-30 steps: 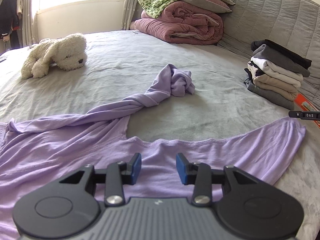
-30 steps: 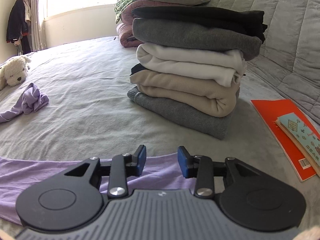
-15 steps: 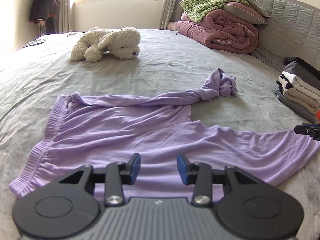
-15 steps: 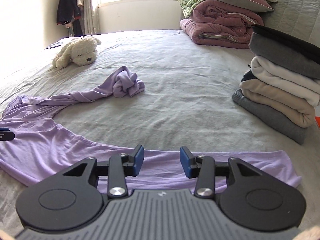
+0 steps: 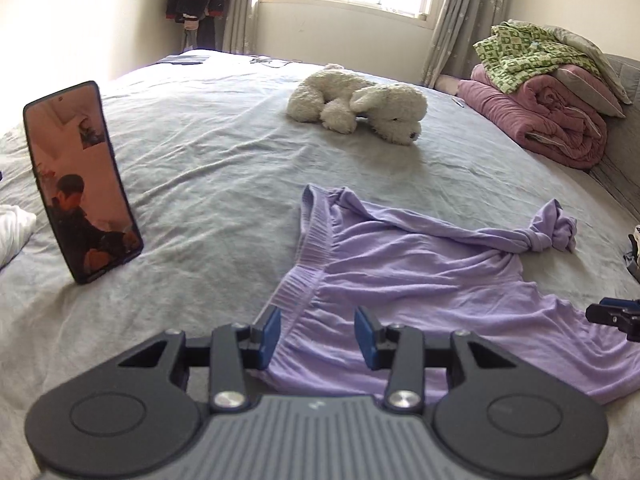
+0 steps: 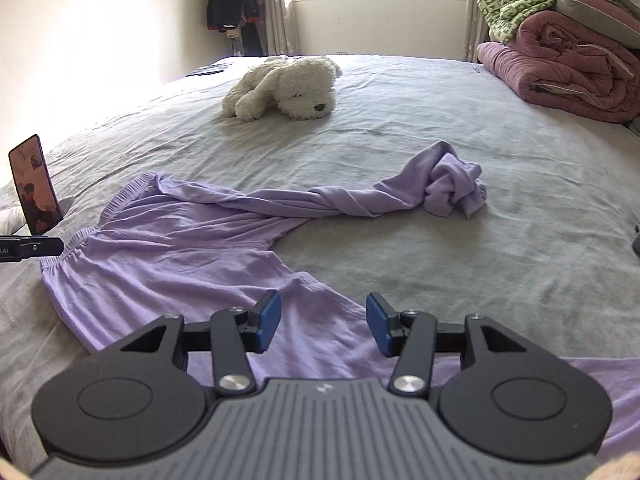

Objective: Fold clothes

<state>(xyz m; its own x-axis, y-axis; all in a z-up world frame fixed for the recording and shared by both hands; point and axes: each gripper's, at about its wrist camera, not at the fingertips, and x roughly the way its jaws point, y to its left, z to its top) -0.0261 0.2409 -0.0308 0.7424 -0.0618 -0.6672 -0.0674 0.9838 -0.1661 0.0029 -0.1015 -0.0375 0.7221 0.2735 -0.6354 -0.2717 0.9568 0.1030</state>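
The grey bed (image 5: 200, 160) fills both views from the lower edge to the far wall under the window. At the upper right of each frame a rolled maroon quilt (image 5: 552, 120) lies on it, with a green patterned blanket (image 5: 516, 52) heaped on top.

The lilac trousers (image 5: 400, 280) lie spread on the bed in the middle and lower right of the left wrist view, ribbed waistband toward the left. One leg is twisted like a rope and ends in a bunched knot at the right of the frame; the other runs off toward the lower right.

A white plush dog (image 5: 360, 108) lies above centre, well apart from the trousers. A phone (image 5: 80, 184) stands tilted on the bed at the left of the frame.

The left hand-held gripper (image 5: 318, 334) hovers at the lower edge over the waistband, its blue pads spread with nothing pinched. In the right wrist view the right hand-held gripper (image 6: 324, 322) hangs over the near leg, jaws opening, with cloth below but none pressed between the pads.
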